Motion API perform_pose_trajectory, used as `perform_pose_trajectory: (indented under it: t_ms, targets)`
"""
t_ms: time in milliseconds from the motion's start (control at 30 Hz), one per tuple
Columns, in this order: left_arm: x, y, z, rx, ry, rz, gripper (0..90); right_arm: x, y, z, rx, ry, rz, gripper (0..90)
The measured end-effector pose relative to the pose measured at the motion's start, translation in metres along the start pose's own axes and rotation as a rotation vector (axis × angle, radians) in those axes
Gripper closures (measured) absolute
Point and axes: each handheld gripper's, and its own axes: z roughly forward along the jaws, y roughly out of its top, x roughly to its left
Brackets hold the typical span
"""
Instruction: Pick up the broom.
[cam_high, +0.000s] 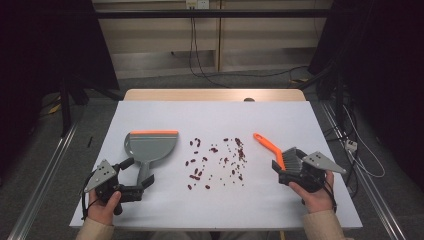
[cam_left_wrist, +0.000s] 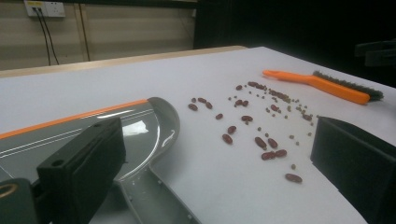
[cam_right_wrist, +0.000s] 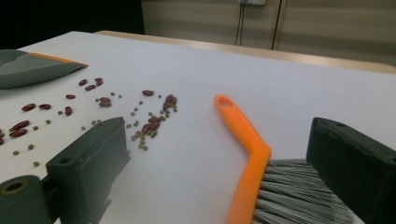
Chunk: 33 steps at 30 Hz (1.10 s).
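My left gripper (cam_high: 131, 176) stands wide open astride the handle of the grey plastic dustpan with orange lip (cam_high: 150, 146). Scattered red beans and small green seeds (cam_high: 216, 161) lie mid-table. My right gripper (cam_high: 289, 167) gapes wide around the orange-handled grey-bristled brush (cam_high: 280, 154), pads not pressing.

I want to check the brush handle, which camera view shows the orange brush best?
The high view: the whole brush lies flat on the table, handle to bristles, by the right tool. The right gripper view crops its bristles; the left gripper view shows it far off, side-on.
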Motion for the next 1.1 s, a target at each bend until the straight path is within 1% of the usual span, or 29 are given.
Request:
perform_pose_trajectory:
  t_ms: [33, 100, 133, 167, 233, 267, 333, 367, 400, 467, 500, 567, 600, 633, 667, 733, 800, 833, 867, 900, 933, 1000, 1100]
  targets:
    - [0.000, 0.000, 0.000, 0.001, 0.000, -0.001, 2.9, -0.003, 0.002, 0.001, 0.009, -0.006, 0.004, 7.9]
    - [0.000, 0.000, 0.000, 0.001, 0.002, -0.001, 2.9, -0.008, 0.005, 0.005, 0.023, -0.004, 0.008, 8.9]
    - [0.001, -0.001, -0.001, 0.003, 0.002, 0.001, 2.9, -0.008, 0.005, 0.005, 0.023, -0.004, 0.008, 8.9]
    - [0.001, -0.001, -0.001, 0.004, 0.003, 0.001, 2.9, -0.014, 0.009, 0.009, 0.039, -0.012, 0.007, 9.8]
    - [0.001, -0.001, -0.001, 0.004, 0.002, -0.002, 2.9, -0.017, 0.011, 0.013, 0.046, -0.005, 0.009, 13.9]
    - [0.001, -0.001, -0.001, 0.005, 0.002, -0.001, 2.9, -0.018, 0.013, 0.014, 0.051, -0.001, 0.004, 16.7]
    - [0.001, -0.001, -0.001, 0.005, 0.001, -0.002, 2.9, -0.019, 0.014, 0.016, 0.057, -0.001, -0.002, 18.0]
    - [0.001, -0.001, -0.001, 0.006, 0.001, -0.002, 2.9, -0.020, 0.015, 0.020, 0.064, -0.008, 0.000, 17.8]
    - [0.001, -0.001, -0.001, 0.008, 0.000, 0.001, 2.9, -0.020, 0.016, 0.022, 0.069, -0.003, 0.000, 19.3]
    - [0.000, -0.001, -0.001, 0.007, -0.002, 0.002, 2.9, -0.020, 0.018, 0.029, 0.089, 0.004, -0.007, 25.2]
    - [0.000, -0.001, 0.000, 0.007, -0.003, 0.004, 3.0, -0.021, 0.019, 0.035, 0.112, 0.010, 0.002, 26.5]
    - [0.000, -0.002, 0.000, 0.009, 0.000, 0.007, 3.1, -0.021, 0.020, 0.037, 0.120, 0.005, 0.004, 26.7]
    - [0.000, -0.002, -0.001, 0.010, -0.001, 0.006, 3.1, -0.022, 0.021, 0.040, 0.126, 0.004, 0.007, 30.5]
    - [0.000, -0.002, -0.001, 0.010, -0.002, 0.006, 3.1, -0.023, 0.022, 0.044, 0.152, 0.022, 0.011, 36.4]
    - [0.000, -0.002, -0.001, 0.010, -0.003, 0.005, 3.1, -0.024, 0.022, 0.047, 0.172, 0.027, 0.016, 36.2]
    - [0.000, -0.002, -0.001, 0.008, -0.005, 0.003, 3.1, -0.026, 0.023, 0.053, 0.200, 0.014, 0.004, 36.4]
    - [0.000, -0.002, -0.001, 0.010, -0.006, 0.003, 3.1, -0.028, 0.023, 0.058, 0.235, 0.018, 0.013, 38.7]
    - [0.000, -0.002, -0.001, 0.012, -0.007, 0.004, 3.1, -0.030, 0.023, 0.062, 0.263, 0.004, 0.009, 39.3]
    - [0.000, -0.002, -0.001, 0.012, -0.008, 0.005, 3.1, -0.031, 0.023, 0.064, 0.274, 0.002, 0.009, 40.4]
    - [0.000, -0.002, -0.001, 0.013, -0.008, 0.007, 3.1, -0.031, 0.023, 0.064, 0.274, 0.002, 0.009, 40.4]
    - [0.000, -0.002, -0.001, 0.013, -0.008, 0.009, 3.1, -0.033, 0.023, 0.066, 0.292, -0.003, 0.019, 41.3]
    - [-0.001, -0.002, 0.000, 0.013, -0.010, 0.007, 3.1, -0.037, 0.022, 0.069, 0.322, 0.001, 0.034, 48.9]
    - [-0.001, -0.002, 0.000, 0.016, -0.012, 0.010, 3.1, -0.040, 0.021, 0.074, 0.355, 0.005, 0.049, 51.6]
